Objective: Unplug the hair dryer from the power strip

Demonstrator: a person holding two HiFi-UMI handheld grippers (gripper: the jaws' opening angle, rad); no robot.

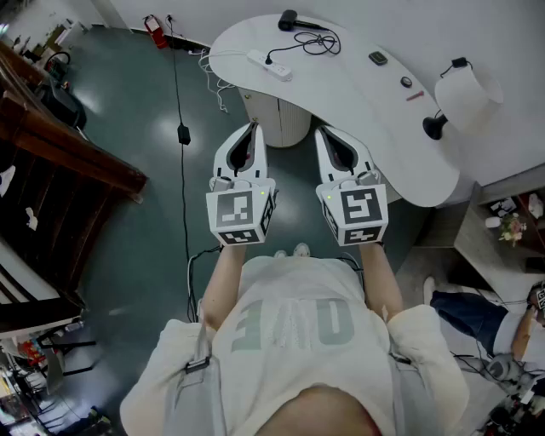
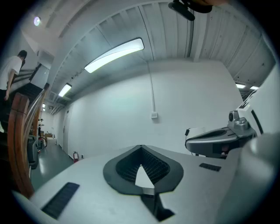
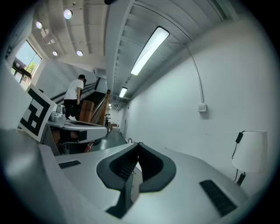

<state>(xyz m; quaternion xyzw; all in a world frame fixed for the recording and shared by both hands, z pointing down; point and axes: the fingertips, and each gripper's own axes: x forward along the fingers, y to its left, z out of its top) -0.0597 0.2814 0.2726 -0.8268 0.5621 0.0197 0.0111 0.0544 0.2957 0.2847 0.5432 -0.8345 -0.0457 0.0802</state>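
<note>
The left gripper (image 1: pixel 252 129) and the right gripper (image 1: pixel 324 132) are held level and side by side in front of the person's chest, the left at nine o'clock of the right. Each one's own view shows its jaws brought together at the tips with nothing between them: the left gripper (image 2: pixel 141 148) and the right gripper (image 3: pixel 138 146) both look out at a plain white wall.

In the head view the curved white table (image 1: pixel 358 111) sweeps from twelve o'clock to three o'clock of the grippers, well apart from both. The black hair dryer (image 1: pixel 289 19) lies near the table's far edge, at about twelve o'clock. Its looped black cord (image 1: pixel 320 41) lies just beside it at four o'clock. The long white power strip (image 1: pixel 269 65) lies at seven o'clock of the dryer, near the table's left end, with a dark plug sitting in it.

At three o'clock of the dryer lie a small flat black device (image 1: pixel 378 58) and a small dark round object (image 1: pixel 406 82). A white-shaded lamp on a black base (image 1: pixel 467 92) stands at the table's right end. On the dark grey floor (image 1: pixel 145 221) a thin black cable (image 1: pixel 182 134) runs at ten o'clock of the left gripper.
</note>
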